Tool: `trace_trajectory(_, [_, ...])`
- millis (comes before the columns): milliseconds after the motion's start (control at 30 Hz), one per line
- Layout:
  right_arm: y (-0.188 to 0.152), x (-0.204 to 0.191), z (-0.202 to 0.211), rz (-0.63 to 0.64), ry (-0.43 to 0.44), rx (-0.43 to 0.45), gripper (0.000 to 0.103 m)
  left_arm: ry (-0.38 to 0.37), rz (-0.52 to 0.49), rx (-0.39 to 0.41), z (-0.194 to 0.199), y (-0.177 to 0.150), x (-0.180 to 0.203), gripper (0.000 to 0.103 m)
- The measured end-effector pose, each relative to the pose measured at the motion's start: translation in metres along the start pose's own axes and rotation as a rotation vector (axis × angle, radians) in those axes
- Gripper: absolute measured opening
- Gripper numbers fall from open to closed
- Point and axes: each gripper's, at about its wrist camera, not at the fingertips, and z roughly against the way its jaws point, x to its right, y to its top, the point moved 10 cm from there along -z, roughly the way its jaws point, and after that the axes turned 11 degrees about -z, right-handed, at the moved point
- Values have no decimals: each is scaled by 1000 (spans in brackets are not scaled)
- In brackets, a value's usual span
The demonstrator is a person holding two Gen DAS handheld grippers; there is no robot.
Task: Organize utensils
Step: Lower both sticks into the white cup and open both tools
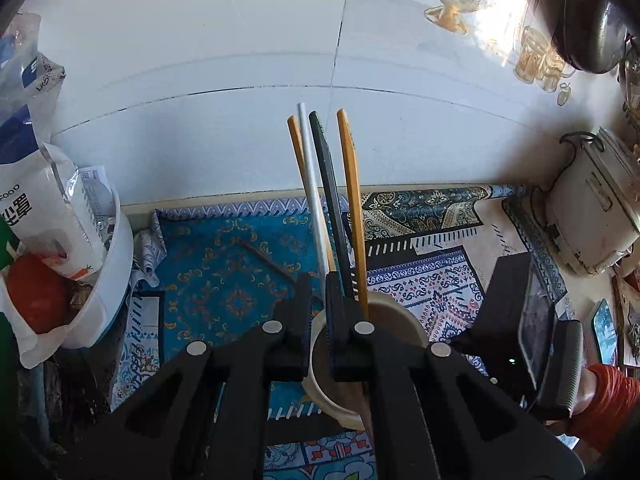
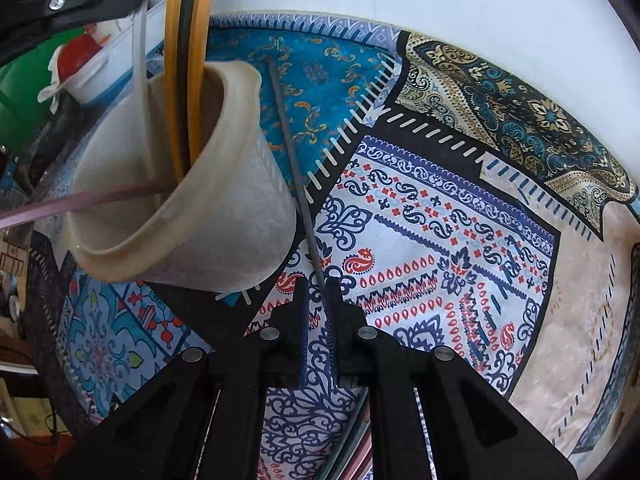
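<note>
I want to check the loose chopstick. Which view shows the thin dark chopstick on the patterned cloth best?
The right wrist view: the thin dark chopstick runs full length beside the cream plastic cup. The left wrist view shows it small, partly hidden.

A white plastic food bag [image 1: 48, 216] at the left edge of the left wrist view carries the printed word "FOOD" above large Chinese characters, cut off by the frame. Blue print on the bag [image 1: 36, 76] behind it is illegible.

Matt ribbed plastic cup [image 2: 224, 216], printed cloth cover [image 2: 440, 220], glossy tiled wall [image 1: 240, 40]
</note>
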Motion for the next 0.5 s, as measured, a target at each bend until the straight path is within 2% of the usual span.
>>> trace_trajectory(267, [-2, -5, 1, 11, -6, 9, 5, 24, 12, 24, 47, 2, -1, 8])
trace_trajectory(333, [-6, -8, 0, -14, 24, -14, 3, 43, 16, 36, 64, 0, -2, 10])
trace_trajectory(500, [-47, -14, 13, 16, 51, -50, 2, 89, 41, 56, 100, -19, -3, 28])
